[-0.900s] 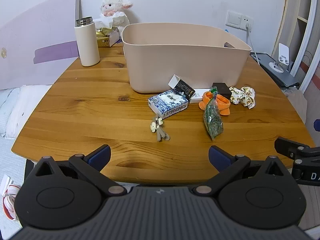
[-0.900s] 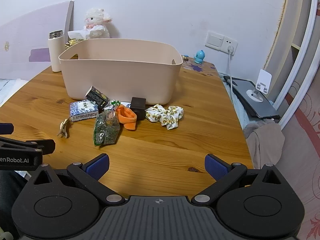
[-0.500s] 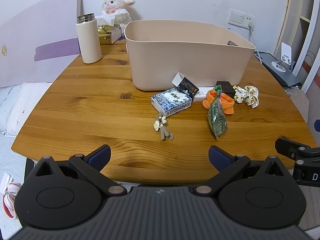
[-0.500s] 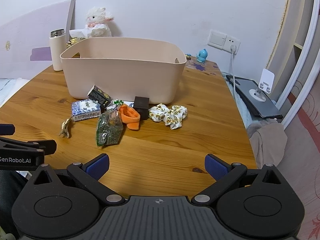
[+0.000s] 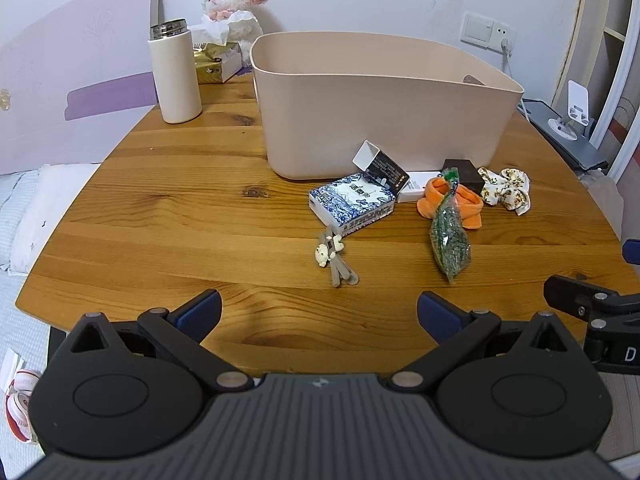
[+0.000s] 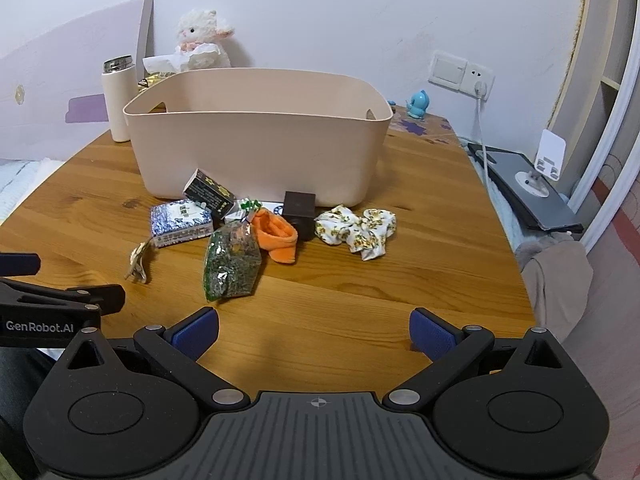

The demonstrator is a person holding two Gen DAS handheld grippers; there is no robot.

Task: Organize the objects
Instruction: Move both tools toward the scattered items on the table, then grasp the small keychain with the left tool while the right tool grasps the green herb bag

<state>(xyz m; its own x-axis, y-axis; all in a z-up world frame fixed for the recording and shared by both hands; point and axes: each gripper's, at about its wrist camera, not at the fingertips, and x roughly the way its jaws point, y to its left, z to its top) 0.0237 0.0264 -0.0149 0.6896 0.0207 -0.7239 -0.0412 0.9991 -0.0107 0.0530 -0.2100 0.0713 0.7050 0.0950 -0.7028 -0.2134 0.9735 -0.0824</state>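
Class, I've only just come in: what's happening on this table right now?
A person holds two grippers, left and right, both open and empty, above the near edge of the table. Small items lie loose in front of the bin: a blue box, green packet, orange sock, floral cloth. Nothing has been picked up yet.

The inside floor of the beige bin (image 6: 256, 152) is out of sight behind its near wall in both views. A white flat box (image 5: 416, 190) lies mostly covered by the dark carton (image 5: 386, 168) and the orange sock (image 5: 452, 200). The black cube (image 6: 299, 210) is partly hidden by that sock. Print on the blue patterned box (image 5: 352, 200) is too small to read. The tissue box (image 5: 214, 64) sits half behind the white flask (image 5: 176, 76). The other gripper (image 5: 592, 312) is cut off by the right edge.
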